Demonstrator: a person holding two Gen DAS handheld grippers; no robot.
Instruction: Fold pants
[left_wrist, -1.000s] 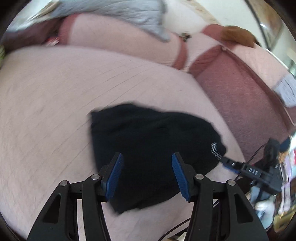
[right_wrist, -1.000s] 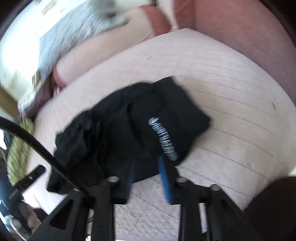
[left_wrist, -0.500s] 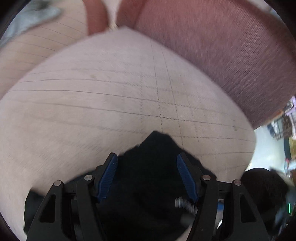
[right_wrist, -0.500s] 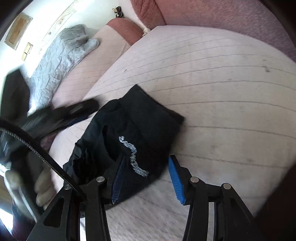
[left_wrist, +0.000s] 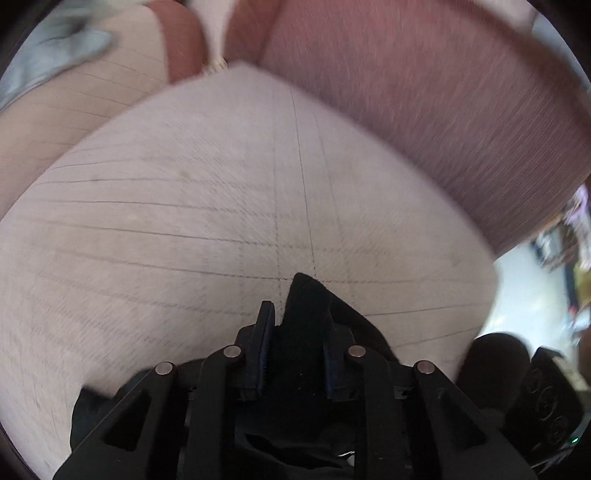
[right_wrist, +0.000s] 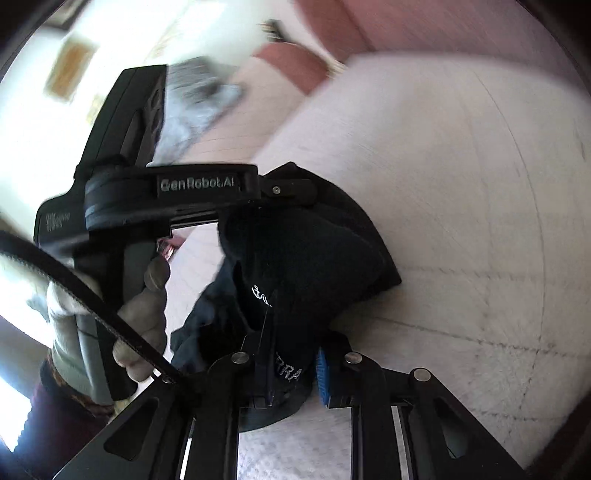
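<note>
We've got both grippers on the black pants (right_wrist: 306, 258), which sit bunched on the pale quilted sofa cushion (left_wrist: 221, 206).

Left gripper (left_wrist: 299, 343): jaws closing, black cloth between the pads, a peak of fabric poking out at 12 o'clock from the tips. Reads as pinched.

Right gripper (right_wrist: 295, 365): jaws also closing, on the edge with the white lettering; cloth fills the gap between the blue pads.

In the right wrist view the left gripper's body is at 10 o'clock with the hand (right_wrist: 144, 321) below it, so the two grips land on neighbouring spots of the same edge. Our read: two holds on one edge so we can lift and spread the pants flat before any fold.

Fold not started yet. Risk: the heap is layered, so either pinch may have caught extra layers.

Grey blanket (left_wrist: 55, 51) at 10 o'clock on the backrest, well clear.
</note>
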